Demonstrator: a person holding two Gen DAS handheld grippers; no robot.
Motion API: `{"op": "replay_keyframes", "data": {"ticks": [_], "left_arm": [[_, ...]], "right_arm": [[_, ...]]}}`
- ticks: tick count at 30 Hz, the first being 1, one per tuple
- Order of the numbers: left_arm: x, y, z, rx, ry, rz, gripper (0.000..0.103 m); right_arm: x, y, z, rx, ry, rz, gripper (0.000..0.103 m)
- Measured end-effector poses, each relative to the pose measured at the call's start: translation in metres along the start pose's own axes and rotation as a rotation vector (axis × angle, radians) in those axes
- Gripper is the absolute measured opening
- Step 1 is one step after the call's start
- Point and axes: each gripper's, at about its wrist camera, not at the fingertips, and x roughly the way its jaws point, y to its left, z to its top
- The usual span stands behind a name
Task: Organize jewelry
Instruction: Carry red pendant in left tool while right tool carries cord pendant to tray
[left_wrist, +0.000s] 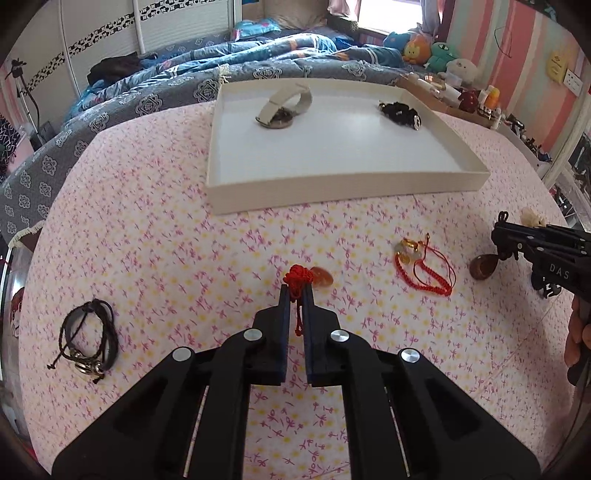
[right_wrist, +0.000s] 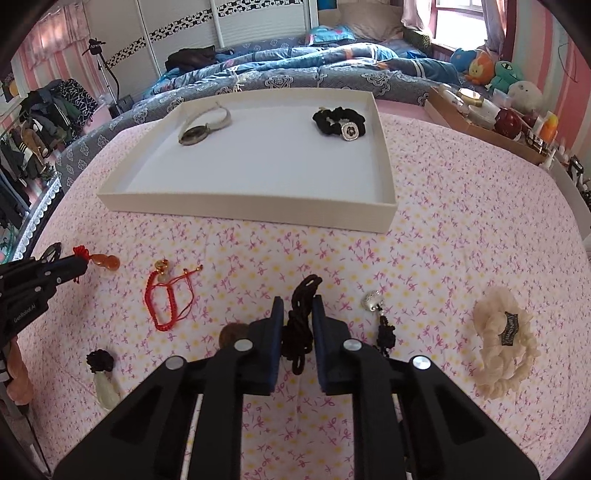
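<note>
In the left wrist view, at the far left, we see a black leather bracelet (left_wrist: 88, 338) lying on the pink flowered bedsheet (left_wrist: 166, 258). At bottom centre our left gripper (left_wrist: 296, 295) pinches the red knotted cord (left_wrist: 296, 282) of an amber pendant (left_wrist: 322, 277); the cord runs down between the jaws, and the pendant's near side is hidden behind the knot. Above it, the white tray (left_wrist: 332, 192) holds a beige-strapped watch (left_wrist: 282, 107) at upper left and a black scrunchie (left_wrist: 400, 112) at upper right. Right of centre lies a red braided bracelet (left_wrist: 424, 269) with a gold charm. At the right edge our right gripper (left_wrist: 498, 236) enters, its jaws too foreshortened here to judge; a brown bead (left_wrist: 482, 267) hangs just below it. Fingers are cut off by the frame edge.

In the right wrist view, a pale jade pendant (right_wrist: 105, 387) with a dark knot lies at lower left. At bottom centre the right gripper (right_wrist: 298, 308) is pressed onto a black braided cord (right_wrist: 301, 321); the brown bead peeks out behind the left jaw, mostly hidden. Just right, a silver charm (right_wrist: 373, 300) trails a black tassel partly covered by the gripper. At far right sits a cream scrunchie (right_wrist: 504, 347), its label too small to read.
</note>
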Motion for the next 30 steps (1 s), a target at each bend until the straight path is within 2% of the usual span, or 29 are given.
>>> {"op": "replay_keyframes", "data": {"ticks": [9,14,19,23,28,30], "left_arm": [[-0.01,0.0,0.006,0.002,-0.027,-0.001,0.004],[-0.015,0.001,0.015,-0.01,-0.031,-0.002,0.004],[-0.03,0.004,0.043,-0.018,-0.071,-0.015,0.004],[-0.039,0.006,0.08,-0.006,-0.114,-0.027,0.004],[-0.02,0.017,0.128,-0.014,-0.093,-0.048,0.004],[-0.009,0.021,0.14,-0.028,-0.089,-0.032,0.004]], "right_arm": [[-0.008,0.0,0.005,-0.01,-0.014,-0.007,0.016],[-0.018,-0.001,0.019,-0.018,-0.043,-0.019,0.015],[-0.035,-0.006,0.049,-0.007,-0.1,-0.023,0.015],[-0.047,-0.011,0.085,-0.002,-0.159,-0.028,0.015],[-0.032,-0.019,0.127,0.004,-0.169,-0.031,0.015],[-0.017,-0.023,0.14,0.008,-0.163,-0.038,0.015]]}}
